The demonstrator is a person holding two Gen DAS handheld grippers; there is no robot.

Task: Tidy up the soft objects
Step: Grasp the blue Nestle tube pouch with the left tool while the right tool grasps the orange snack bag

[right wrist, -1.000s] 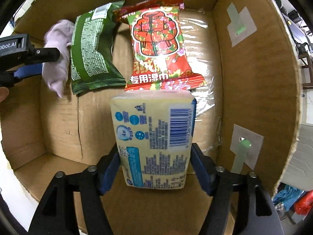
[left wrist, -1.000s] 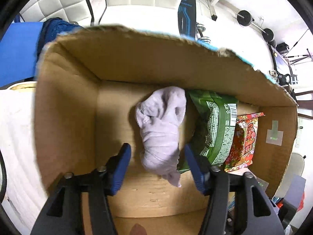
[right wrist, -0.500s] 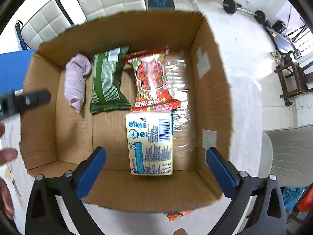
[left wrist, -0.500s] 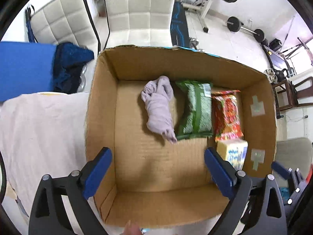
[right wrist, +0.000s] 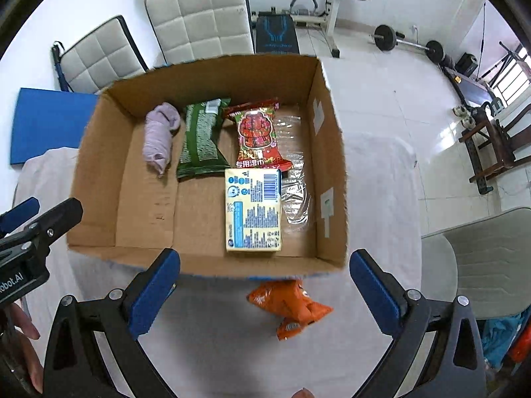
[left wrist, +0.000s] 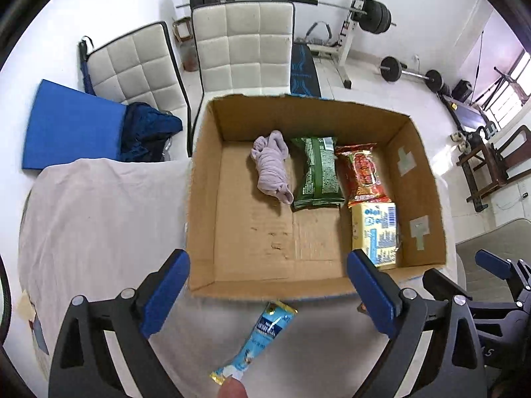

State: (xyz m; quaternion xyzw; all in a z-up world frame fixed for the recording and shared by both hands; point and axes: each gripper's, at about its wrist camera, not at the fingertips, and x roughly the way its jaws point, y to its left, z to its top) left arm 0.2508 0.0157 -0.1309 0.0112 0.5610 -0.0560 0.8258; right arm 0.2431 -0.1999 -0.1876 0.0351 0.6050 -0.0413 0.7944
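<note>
An open cardboard box (left wrist: 202, 199) (right wrist: 332, 165) stands on a white-covered table. Inside lie a lilac rolled cloth (left wrist: 272, 169) (right wrist: 159, 139), a green packet (left wrist: 318, 172) (right wrist: 200, 142), a red packet (left wrist: 363, 174) (right wrist: 257, 136) and a yellow tissue pack (left wrist: 376, 232) (right wrist: 254, 210). My left gripper (left wrist: 268, 293) is open and empty, held above the table in front of the box. A light blue sachet (left wrist: 257, 341) lies below it. My right gripper (right wrist: 264, 293) is open and empty, above an orange packet (right wrist: 290, 308) in front of the box.
Two white padded chairs (left wrist: 242, 43) stand behind the table, with a blue mat (left wrist: 69, 129) and dark blue cloth (left wrist: 146, 132) at left. Weight equipment (left wrist: 361, 16) stands at the back. A grey chair (right wrist: 481, 265) is at right. Clear plastic film (right wrist: 295, 179) lies in the box.
Both grippers have let go inside the box, opened wide and pulled back up and out. The lilac cloth and the yellow tissue pack stay in the box.
</note>
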